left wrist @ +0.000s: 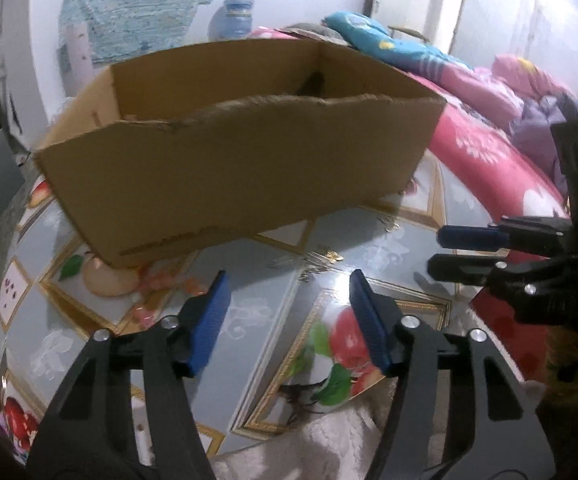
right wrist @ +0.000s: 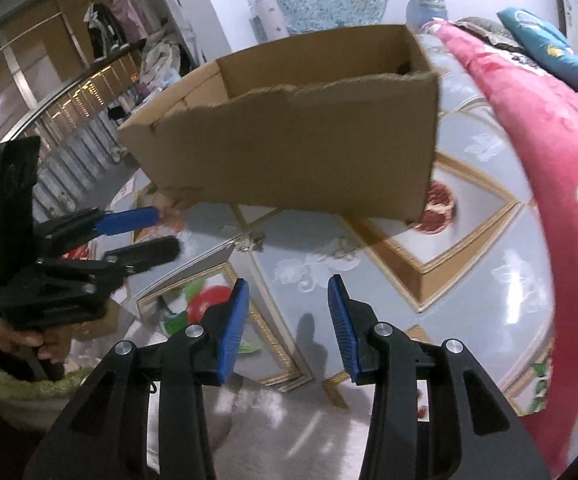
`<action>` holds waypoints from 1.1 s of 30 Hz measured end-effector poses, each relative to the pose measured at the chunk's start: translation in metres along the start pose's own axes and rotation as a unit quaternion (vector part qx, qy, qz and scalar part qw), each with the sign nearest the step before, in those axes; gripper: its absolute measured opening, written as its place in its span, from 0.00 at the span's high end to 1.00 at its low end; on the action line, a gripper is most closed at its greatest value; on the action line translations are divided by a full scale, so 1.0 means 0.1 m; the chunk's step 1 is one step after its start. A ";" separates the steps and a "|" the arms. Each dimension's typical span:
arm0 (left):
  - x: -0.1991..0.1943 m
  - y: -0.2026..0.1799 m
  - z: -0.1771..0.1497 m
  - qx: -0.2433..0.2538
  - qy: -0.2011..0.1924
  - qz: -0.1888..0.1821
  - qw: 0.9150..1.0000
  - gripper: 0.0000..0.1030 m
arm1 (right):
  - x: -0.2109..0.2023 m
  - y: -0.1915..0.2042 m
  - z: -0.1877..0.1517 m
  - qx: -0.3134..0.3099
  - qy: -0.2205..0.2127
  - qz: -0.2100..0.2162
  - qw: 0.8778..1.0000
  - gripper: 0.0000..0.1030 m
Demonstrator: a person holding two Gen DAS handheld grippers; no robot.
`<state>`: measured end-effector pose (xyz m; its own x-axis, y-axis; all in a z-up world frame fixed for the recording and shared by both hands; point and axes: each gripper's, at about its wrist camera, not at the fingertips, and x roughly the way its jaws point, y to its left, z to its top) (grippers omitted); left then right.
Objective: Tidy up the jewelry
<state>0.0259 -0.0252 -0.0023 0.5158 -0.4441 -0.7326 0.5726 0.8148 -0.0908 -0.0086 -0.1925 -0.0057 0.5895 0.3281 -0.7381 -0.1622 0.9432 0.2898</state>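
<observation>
A small gold jewelry piece (left wrist: 323, 258) lies on the fruit-patterned tablecloth (left wrist: 249, 320) in front of an open cardboard box (left wrist: 233, 168). In the right wrist view the gold piece (right wrist: 249, 242) lies just below the box (right wrist: 289, 148). Pinkish bead-like bits (left wrist: 157, 282) lie near the box's left corner, too blurred to identify. My left gripper (left wrist: 287, 284) hovers open above the cloth, nothing between its blue pads. My right gripper (right wrist: 289, 284) is open and empty too. Each shows in the other's view: the right gripper (left wrist: 437, 252) from the right, the left gripper (right wrist: 167, 232) from the left.
A red floral blanket (right wrist: 549, 168) runs along the table's right side, with more bedding (left wrist: 389, 48) behind the box. A blue water jug (left wrist: 237, 16) stands at the back wall. White fluffy cloth (left wrist: 321, 440) lies at the near edge. A hand (right wrist: 29, 340) holds the left gripper.
</observation>
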 end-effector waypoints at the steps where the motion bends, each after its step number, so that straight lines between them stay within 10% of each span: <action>1: 0.04 -0.04 0.00 0.007 0.004 -0.002 1.000 0.48 | 0.01 0.01 0.00 -0.005 -0.001 -0.006 1.000 0.61; 33: 0.48 -0.22 0.09 0.064 0.036 -0.005 0.997 1.00 | 0.32 -0.11 0.09 0.011 0.012 -0.011 1.000 0.67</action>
<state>0.0443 -0.0675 -0.0290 0.4651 -0.4199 -0.7793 0.6570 0.7538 -0.0141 0.0199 -0.1930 -0.0272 0.5732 0.3088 -0.7590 -0.1320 0.9490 0.2864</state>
